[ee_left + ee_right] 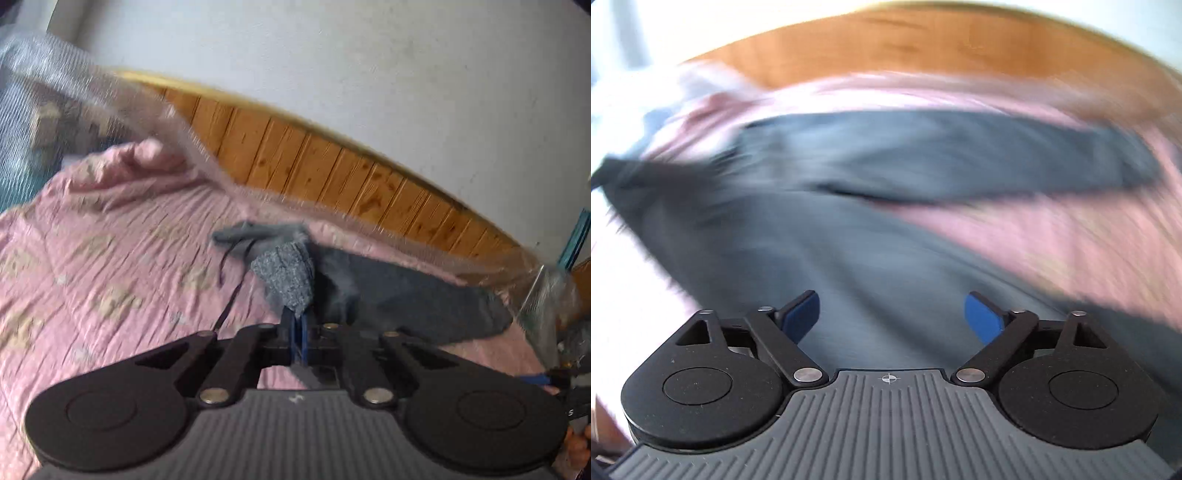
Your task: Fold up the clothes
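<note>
Left gripper (300, 332) clamped on grey trousers (424, 295); right gripper (892, 315) spread wide just above same trousers. Trousers draped across pink quilt (110, 258). Beyond quilt, wooden headboard (332, 162).

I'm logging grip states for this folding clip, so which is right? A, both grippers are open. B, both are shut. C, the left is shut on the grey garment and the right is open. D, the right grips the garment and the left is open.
C: the left gripper pinches the grey garment, while the right gripper has its blue pads spread apart above the cloth.
</note>
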